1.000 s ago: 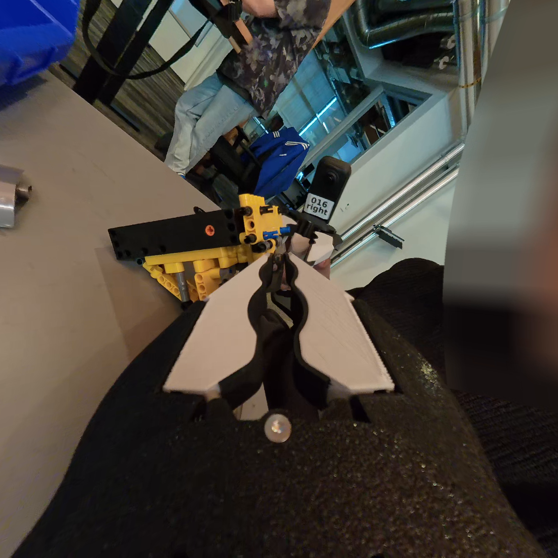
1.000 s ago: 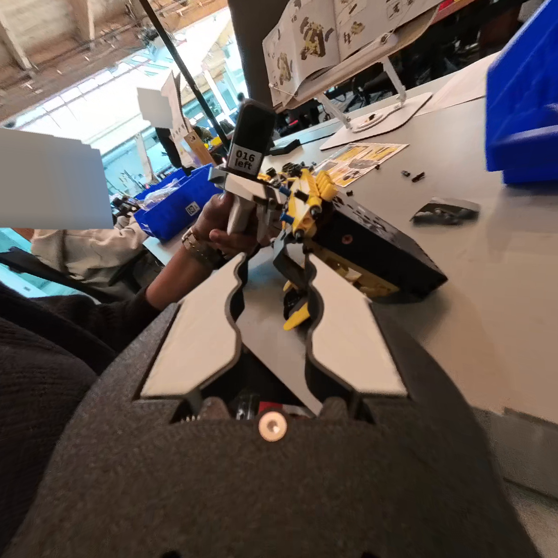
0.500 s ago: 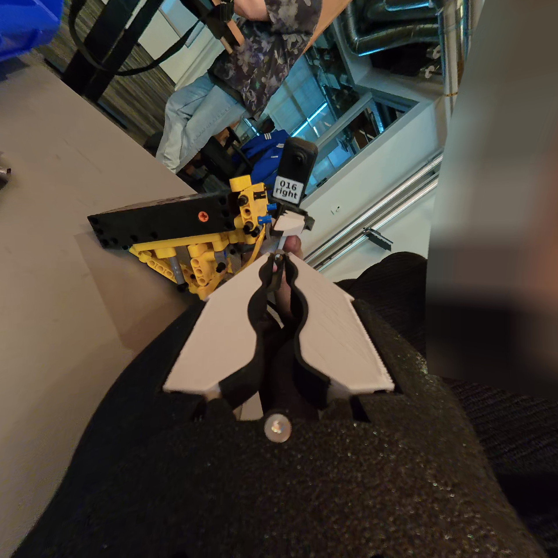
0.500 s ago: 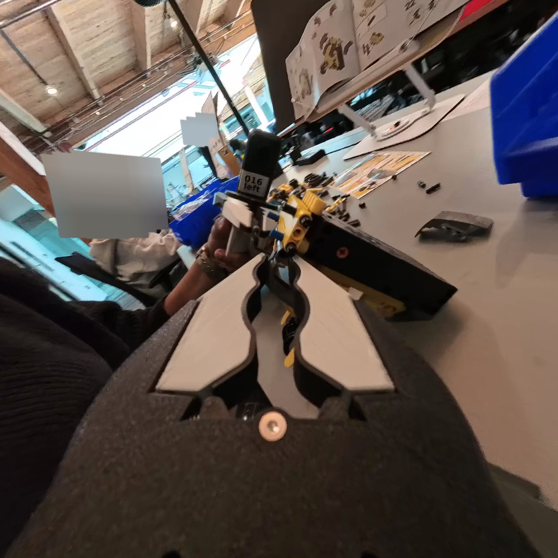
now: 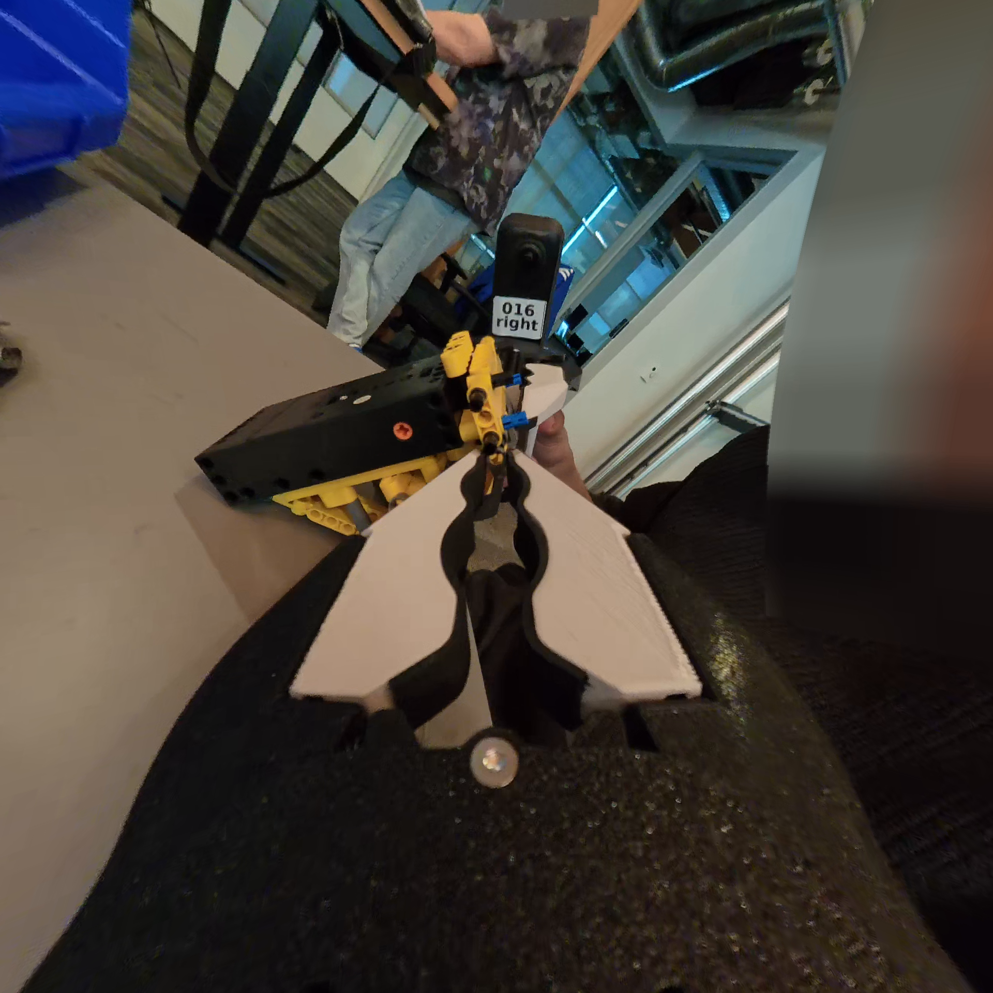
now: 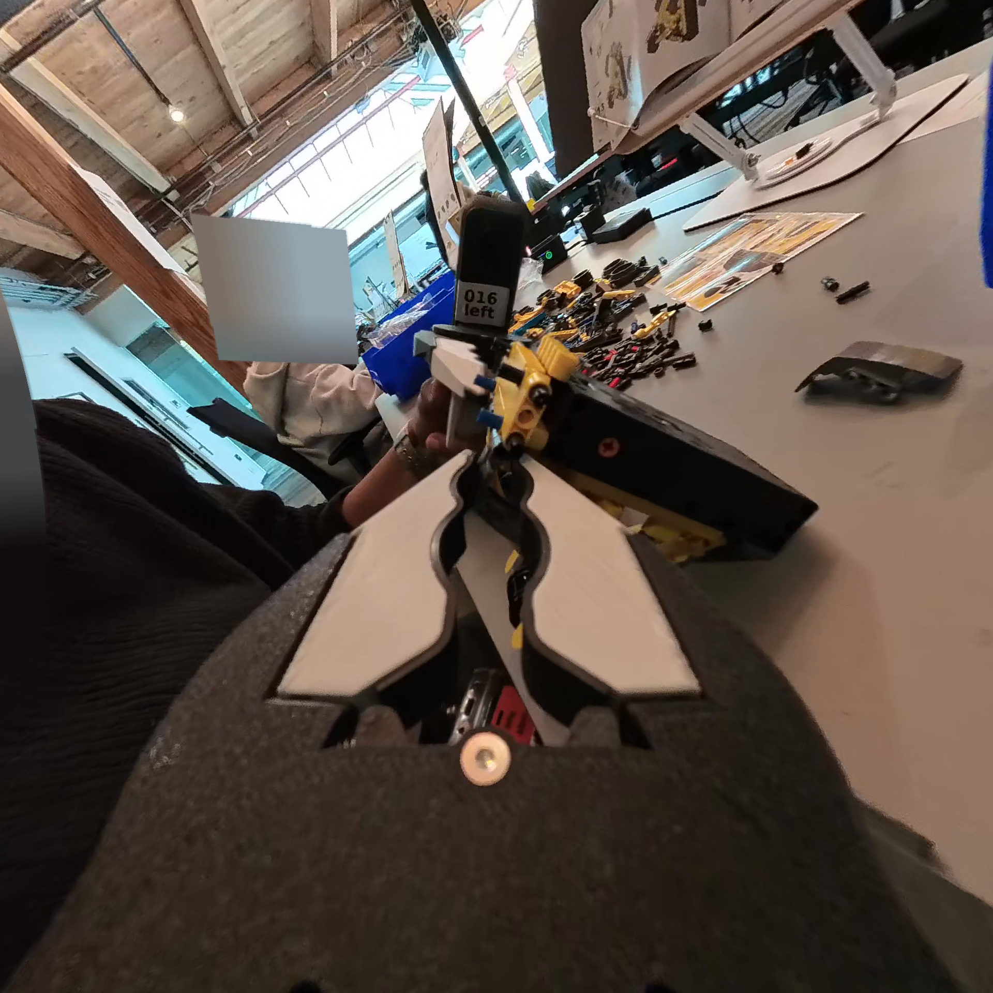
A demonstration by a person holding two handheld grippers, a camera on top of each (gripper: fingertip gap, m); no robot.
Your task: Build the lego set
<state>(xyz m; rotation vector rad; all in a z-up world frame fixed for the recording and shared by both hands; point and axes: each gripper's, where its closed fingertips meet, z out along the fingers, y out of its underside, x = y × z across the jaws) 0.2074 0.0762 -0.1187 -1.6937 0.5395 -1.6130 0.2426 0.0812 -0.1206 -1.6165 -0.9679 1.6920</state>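
— What did the right wrist view add?
— Loose parts (image 6: 607, 322) strewn at upper right, and a blue bin (image 6: 400, 344) behind; its contents were unclear.
— And the grippers?
— The left gripper (image 5: 491, 462) was pinched shut on the brick model's (image 5: 354, 430) yellow end at frame centre; the right gripper (image 6: 497, 462), narrowly parted, met that end.
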